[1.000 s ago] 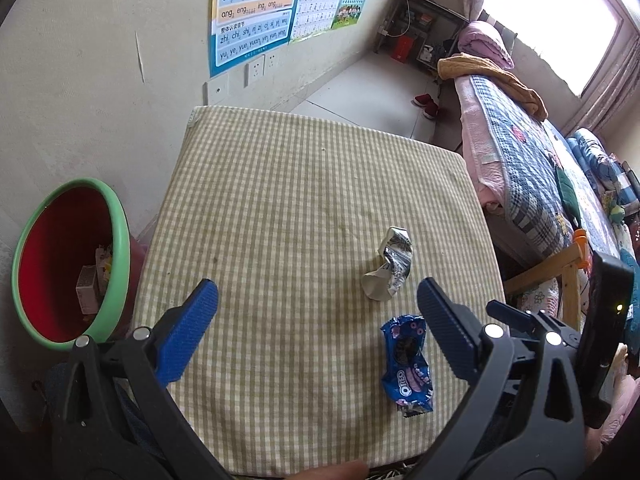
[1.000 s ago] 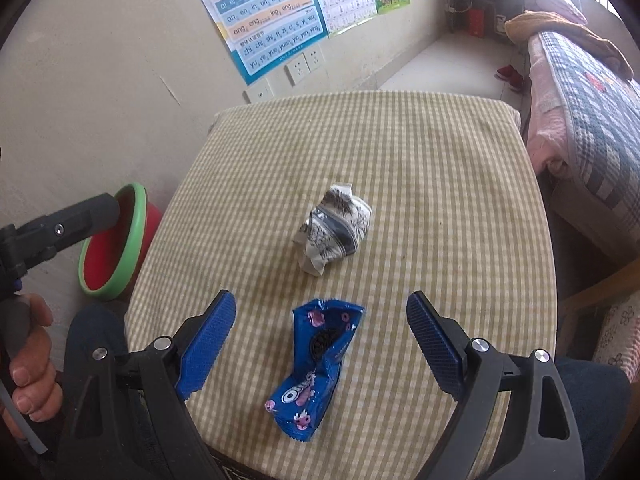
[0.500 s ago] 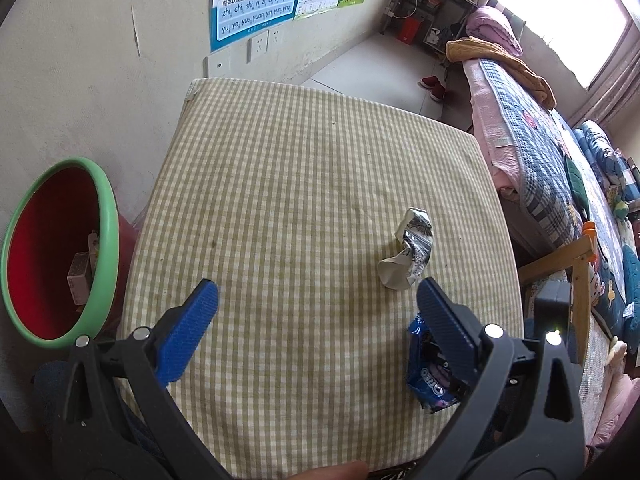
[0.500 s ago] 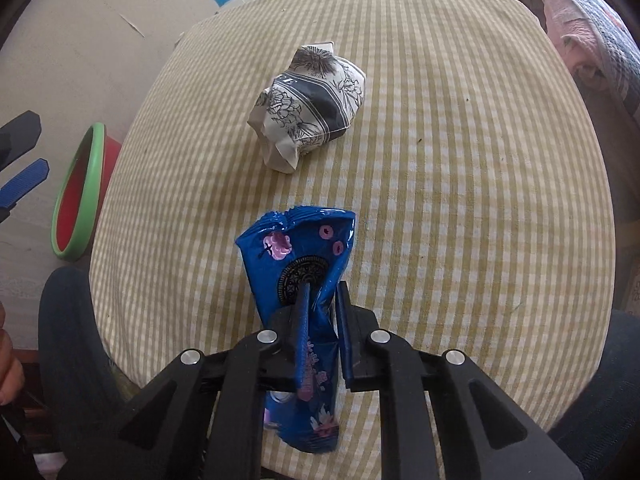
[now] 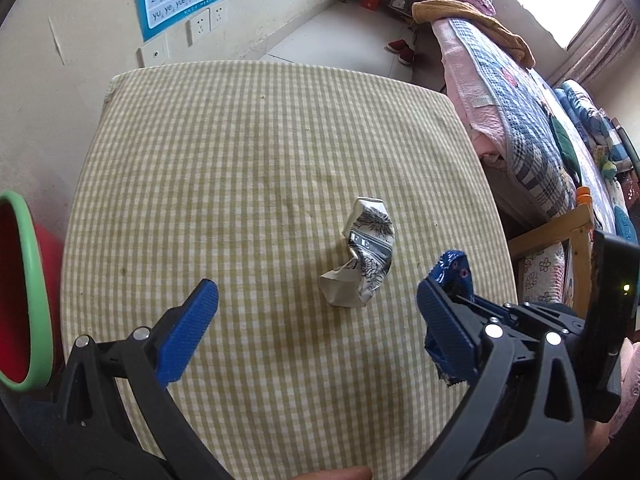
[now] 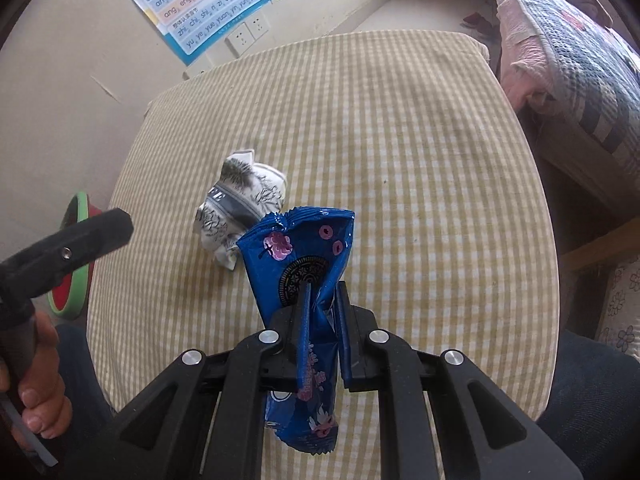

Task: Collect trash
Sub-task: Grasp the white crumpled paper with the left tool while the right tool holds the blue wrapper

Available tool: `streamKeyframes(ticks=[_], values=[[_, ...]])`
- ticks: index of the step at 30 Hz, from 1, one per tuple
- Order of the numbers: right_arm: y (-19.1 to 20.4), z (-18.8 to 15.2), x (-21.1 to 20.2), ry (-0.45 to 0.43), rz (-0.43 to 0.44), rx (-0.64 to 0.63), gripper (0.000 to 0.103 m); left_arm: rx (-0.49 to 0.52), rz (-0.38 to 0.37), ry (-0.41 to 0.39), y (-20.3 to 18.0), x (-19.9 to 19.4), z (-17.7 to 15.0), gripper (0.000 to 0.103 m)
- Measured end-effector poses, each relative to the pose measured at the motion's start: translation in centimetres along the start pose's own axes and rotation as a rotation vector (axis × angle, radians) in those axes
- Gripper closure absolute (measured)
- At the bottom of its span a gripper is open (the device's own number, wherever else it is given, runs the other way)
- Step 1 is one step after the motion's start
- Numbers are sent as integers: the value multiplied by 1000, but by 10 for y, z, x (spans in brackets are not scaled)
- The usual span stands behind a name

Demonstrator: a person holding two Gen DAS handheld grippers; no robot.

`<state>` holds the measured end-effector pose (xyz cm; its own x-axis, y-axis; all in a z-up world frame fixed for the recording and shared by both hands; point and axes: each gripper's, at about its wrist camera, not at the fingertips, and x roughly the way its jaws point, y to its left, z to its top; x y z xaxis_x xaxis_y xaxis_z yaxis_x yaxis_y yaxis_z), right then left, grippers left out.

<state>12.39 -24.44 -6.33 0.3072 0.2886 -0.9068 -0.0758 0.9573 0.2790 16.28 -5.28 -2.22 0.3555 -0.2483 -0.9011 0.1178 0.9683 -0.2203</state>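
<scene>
My right gripper [image 6: 322, 292] is shut on a blue Oreo wrapper [image 6: 298, 248] and holds it just above the checked table [image 6: 400, 140]. The wrapper's top also shows behind my left gripper's right finger [image 5: 454, 270]. A crumpled white and black wrapper [image 6: 236, 208] lies on the table just left of it; in the left wrist view it [image 5: 362, 256] lies between and ahead of my fingers. My left gripper [image 5: 316, 300] is open and empty above the table's near part.
A red bin with a green rim [image 5: 20, 288] stands on the floor left of the table, also seen in the right wrist view [image 6: 74, 256]. A bed [image 5: 520, 100] runs along the right side. A wall with posters [image 6: 208, 4] is behind the table.
My right gripper closed on the blue Oreo wrapper and lifted it off the table. My left gripper shifted a little toward the crumpled white wrapper and stayed open.
</scene>
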Motion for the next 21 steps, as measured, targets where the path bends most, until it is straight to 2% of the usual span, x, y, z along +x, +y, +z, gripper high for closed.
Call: streamKeyframes(ticks=[4,7,13,15,19,21], values=[[-8,3,2,-2,0,20,91,30,2,52,-9,26,4,6],[-9,11,6,-3,-6,33,91,69,0,91,-16,45,6,12],[-16,17,11,0,-13,45,91,111,-9,153,-24,71,7,36],[-17,15,13,4,-12,48,91,117,-33,160,-27,73,8,48],[-14,15,12,1,-11,46,91,114,-60,161,-28,70,6,57],[-11,15,10,-6,-10,42,91,104,-71,161,-26,66,6,69]])
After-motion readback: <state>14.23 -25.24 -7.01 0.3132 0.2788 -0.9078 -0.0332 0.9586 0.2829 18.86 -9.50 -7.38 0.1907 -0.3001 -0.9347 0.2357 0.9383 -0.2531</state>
